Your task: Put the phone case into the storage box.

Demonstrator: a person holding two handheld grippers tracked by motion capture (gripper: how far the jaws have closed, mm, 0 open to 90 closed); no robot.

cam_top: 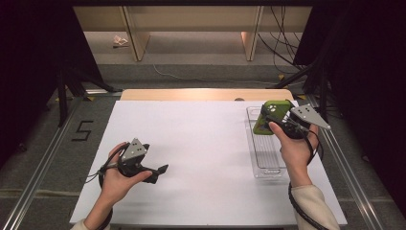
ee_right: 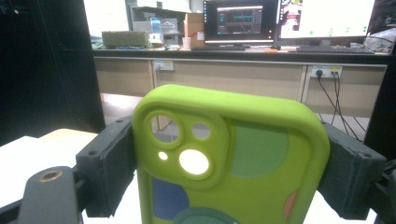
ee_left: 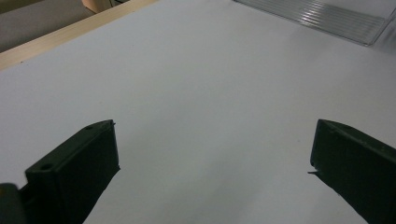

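Note:
A lime-green phone case (cam_top: 269, 118) (ee_right: 231, 163) with camera cut-outs and coloured patches is clamped by its two long sides in my right gripper (cam_top: 274, 117) (ee_right: 231, 170), which is shut on it and holds it in the air over the far end of a clear plastic tray (cam_top: 258, 160). My left gripper (cam_top: 160, 173) (ee_left: 212, 156) rests low over the white table top (cam_top: 191, 143) at the near left, jaws wide open, bare white surface between them.
The clear ribbed tray (ee_left: 327, 16) lies along the right side of the white board. A wooden table edge (cam_top: 206, 94) runs along the back. Beyond it are floor, cables and desk legs. Desks with monitors (ee_right: 240, 21) stand far behind.

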